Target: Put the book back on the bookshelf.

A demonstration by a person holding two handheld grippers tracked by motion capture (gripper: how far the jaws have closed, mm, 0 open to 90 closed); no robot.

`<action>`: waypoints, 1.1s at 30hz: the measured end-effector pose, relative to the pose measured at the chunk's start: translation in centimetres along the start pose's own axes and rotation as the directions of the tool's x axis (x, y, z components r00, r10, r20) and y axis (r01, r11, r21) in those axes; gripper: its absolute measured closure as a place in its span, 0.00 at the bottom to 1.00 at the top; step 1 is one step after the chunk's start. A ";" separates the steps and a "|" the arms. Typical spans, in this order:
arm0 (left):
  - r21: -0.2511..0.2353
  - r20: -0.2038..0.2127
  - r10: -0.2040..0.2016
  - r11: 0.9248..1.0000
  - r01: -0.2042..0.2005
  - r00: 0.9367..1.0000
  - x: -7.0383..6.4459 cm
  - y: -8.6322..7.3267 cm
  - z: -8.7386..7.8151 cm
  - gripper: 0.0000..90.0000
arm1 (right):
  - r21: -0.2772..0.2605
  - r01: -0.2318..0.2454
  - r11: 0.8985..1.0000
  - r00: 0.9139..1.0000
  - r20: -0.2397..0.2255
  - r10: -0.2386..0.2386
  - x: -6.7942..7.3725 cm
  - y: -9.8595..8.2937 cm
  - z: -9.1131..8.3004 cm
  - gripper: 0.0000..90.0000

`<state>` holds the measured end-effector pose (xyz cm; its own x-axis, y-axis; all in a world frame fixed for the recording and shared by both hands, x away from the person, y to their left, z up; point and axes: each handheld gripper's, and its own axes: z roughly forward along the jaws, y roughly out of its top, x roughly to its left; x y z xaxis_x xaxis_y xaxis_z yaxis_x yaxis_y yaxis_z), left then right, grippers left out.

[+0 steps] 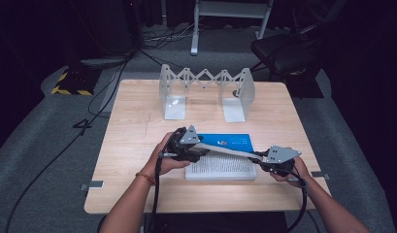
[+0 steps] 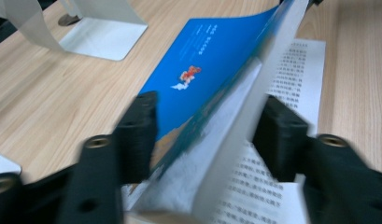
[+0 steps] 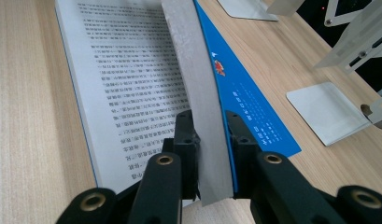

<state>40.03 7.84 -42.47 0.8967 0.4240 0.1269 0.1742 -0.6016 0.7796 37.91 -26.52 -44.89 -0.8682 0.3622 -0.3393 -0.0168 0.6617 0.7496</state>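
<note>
A: Step? Book (image 1: 220,160) sits lower centre on the desk (image 1: 138,126), half open.
B: Right gripper (image 3: 209,135) fingers pinch its page block; left gripper (image 2: 207,135) fingers spread around it. Next probably closing the cover.

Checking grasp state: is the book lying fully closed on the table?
No. The book lies open with printed pages up, and the right gripper pinches a raised block of pages with the blue cover.

Blue-covered book (image 1: 220,158) lying open on the bench just in front of the white expandable book rack (image 1: 206,92), printed pages facing up. One thick wad of pages with the blue cover is lifted up at an angle.
</note>
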 end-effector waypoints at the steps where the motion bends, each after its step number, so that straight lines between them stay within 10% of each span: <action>1: 0.000 -0.004 0.007 1.000 -0.007 1.000 -0.4 0.0 -0.2 0.42 | 0.008 0.014 1.000 1.000 0.000 -0.013 0.1 0.1 0.0 0.86; 9: -0.011 -0.041 0.030 0.999 -0.030 0.999 -3.1 0.9 -0.6 0.31 | 0.050 0.030 0.998 0.999 -0.016 -0.029 0.2 0.5 0.2 0.85; 14: 0.081 -0.094 0.083 0.994 -0.075 0.992 -4.0 0.9 1.0 0.43 | 0.059 0.036 0.998 0.999 -0.016 -0.035 0.3 0.6 0.3 0.85; 22: 0.146 -0.035 0.108 0.984 -0.102 0.994 -3.4 -0.5 1.5 0.73 | 0.066 0.047 0.997 0.998 -0.041 -0.044 0.1 0.6 0.8 0.83; 33: 0.104 -0.008 0.087 0.991 -0.086 0.996 -2.5 -1.2 1.2 0.80 | -0.029 -0.024 0.999 0.999 -0.032 0.023 -1.2 -1.0 1.3 0.71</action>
<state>38.03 6.68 -44.52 0.9050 0.3757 0.1994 0.1380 -0.7029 0.6977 39.61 -26.73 -45.98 -0.8839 0.3561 -0.3033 -0.0101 0.6338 0.7734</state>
